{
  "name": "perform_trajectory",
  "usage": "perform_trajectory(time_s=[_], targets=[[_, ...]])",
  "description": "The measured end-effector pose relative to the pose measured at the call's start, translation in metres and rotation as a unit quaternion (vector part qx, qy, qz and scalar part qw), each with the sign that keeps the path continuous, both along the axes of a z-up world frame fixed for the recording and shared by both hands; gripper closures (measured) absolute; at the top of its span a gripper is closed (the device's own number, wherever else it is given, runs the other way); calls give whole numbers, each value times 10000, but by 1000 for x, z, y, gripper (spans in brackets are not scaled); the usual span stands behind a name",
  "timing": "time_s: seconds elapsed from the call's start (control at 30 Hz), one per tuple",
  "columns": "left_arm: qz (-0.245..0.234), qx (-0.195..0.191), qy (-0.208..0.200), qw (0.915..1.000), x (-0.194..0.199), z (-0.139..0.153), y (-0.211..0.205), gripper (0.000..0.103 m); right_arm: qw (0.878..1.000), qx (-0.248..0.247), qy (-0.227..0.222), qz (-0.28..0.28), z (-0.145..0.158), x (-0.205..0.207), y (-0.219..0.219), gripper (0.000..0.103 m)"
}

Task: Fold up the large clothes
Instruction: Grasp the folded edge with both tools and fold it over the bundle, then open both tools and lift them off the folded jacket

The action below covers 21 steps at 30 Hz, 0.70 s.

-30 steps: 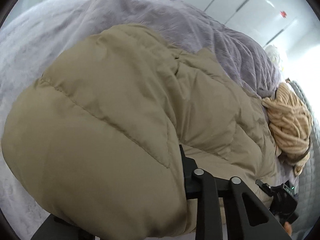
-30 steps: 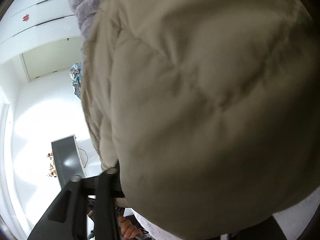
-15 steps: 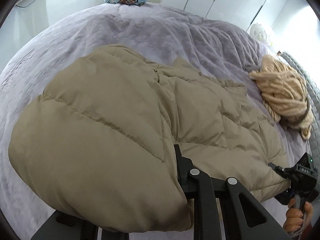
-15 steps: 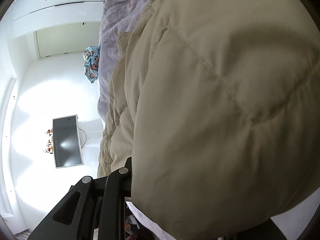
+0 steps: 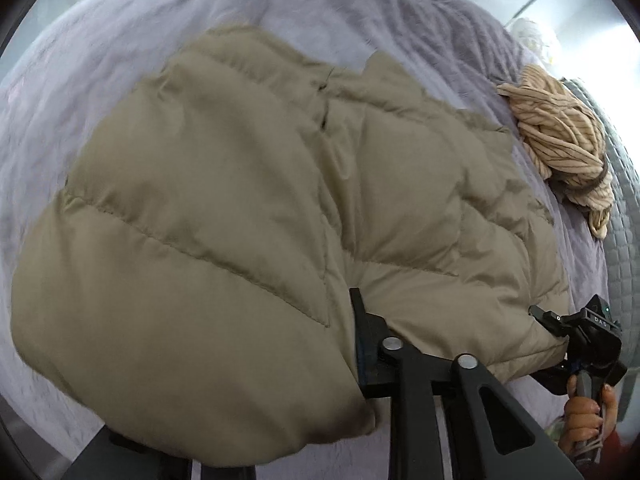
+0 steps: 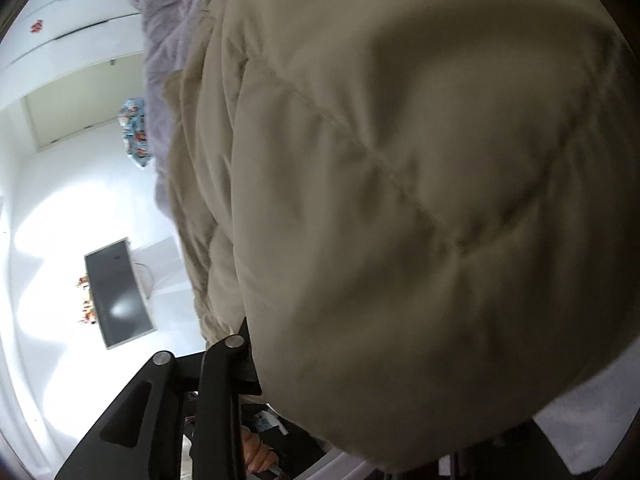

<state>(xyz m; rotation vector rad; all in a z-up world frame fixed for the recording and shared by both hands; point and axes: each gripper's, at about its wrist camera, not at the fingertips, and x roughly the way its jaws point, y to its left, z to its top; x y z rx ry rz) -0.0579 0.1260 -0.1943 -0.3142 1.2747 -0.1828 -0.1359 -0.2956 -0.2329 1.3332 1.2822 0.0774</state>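
A beige puffer jacket (image 5: 224, 208) lies spread on the lilac blanket (image 5: 280, 12) of a bed. Its near padded edge bulges between the jaws of my left gripper (image 5: 240, 364). Only the right finger (image 5: 362, 332) shows; the other is under the fabric. The jaws are opening, and the jacket still fills them. At the lower right, my right gripper (image 5: 540, 316) bites the jacket's other corner, with a hand (image 5: 584, 412) on its handle. In the right wrist view the jacket (image 6: 420, 200) fills my right gripper (image 6: 360, 384), whose jaws are also opening; one finger (image 6: 244, 356) shows.
A chunky beige knit garment (image 5: 560, 136) lies bunched at the bed's right side, beside a grey quilted edge (image 5: 624, 248). A patterned cloth (image 6: 136, 132) sits at the far end of the bed. White wardrobe doors (image 6: 60, 40) and a dark screen (image 6: 116, 292) stand beyond.
Both grippers have travelled across the bed with the jacket's edge held between them. The jacket lies more spread out, and more of the blanket shows beyond it than a second ago.
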Motion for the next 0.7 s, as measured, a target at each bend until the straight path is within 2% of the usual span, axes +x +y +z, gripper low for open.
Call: perform_trajectory(time_s=[0.07, 0.2, 0.27, 0.33, 0.47, 0.7], targets=[[97, 91, 116, 9998, -2, -1, 5, 56, 9995, -229, 130, 184, 7, 3, 1, 55], [86, 195, 332, 9992, -9, 2, 12, 52, 9938, -749, 356, 746, 24, 4, 7, 45], [50, 375, 422, 9984, -14, 6, 14, 34, 9886, -1021, 453, 1010, 34, 3, 11, 42], [-3, 567, 369, 9977, -21, 14, 17, 33, 9842, -1202, 499, 1198, 42, 0, 14, 41], [-81, 665, 436, 9968, -32, 25, 24, 33, 9737, -1567, 523, 1571, 62, -3, 29, 41], [81, 899, 357, 9953, -41, 50, 37, 33, 9614, -1814, 150, 2064, 102, 8, 57, 41]])
